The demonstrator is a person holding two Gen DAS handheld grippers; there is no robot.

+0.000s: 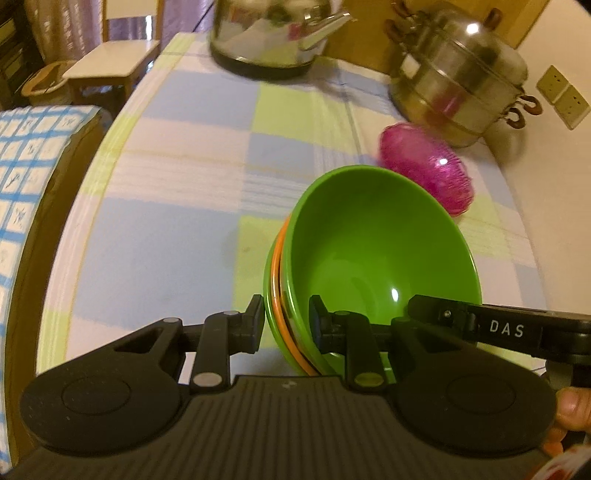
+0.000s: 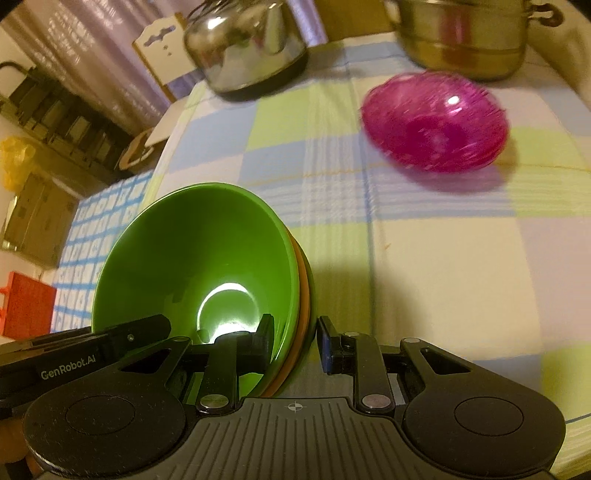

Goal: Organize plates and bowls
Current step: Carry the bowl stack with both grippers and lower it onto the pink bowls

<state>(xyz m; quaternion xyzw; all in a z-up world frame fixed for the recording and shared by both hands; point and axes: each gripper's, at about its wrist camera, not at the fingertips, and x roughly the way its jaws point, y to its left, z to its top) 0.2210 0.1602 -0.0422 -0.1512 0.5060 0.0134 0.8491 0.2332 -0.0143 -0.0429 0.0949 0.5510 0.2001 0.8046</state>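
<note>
**Nested bowls lifted, two claws on the rim**

My left claw [image 1: 286, 325] and right claw [image 2: 295, 341] each pinch the rim of the nested green bowl stack [image 1: 369, 254], carried tilted above the table [image 1: 177, 229]. The pink bowl [image 1: 428, 170] sits at one o'clock. Next, I judge: set the stack down level.

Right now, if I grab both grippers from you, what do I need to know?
Left hand-held gripper: shut on the near-left rim of the bowl stack.
Right hand-held gripper: shut on the stack's opposite rim.
Stack: a green bowl on top, an orange rim and another green one nested under it, tilted and held over the checked tablecloth.
Pink bowl: on the cloth further back, near the steamer pot and kettle.
Done: those bowls are nested.
Left: set the stack down; probably add the pink bowl.
</note>
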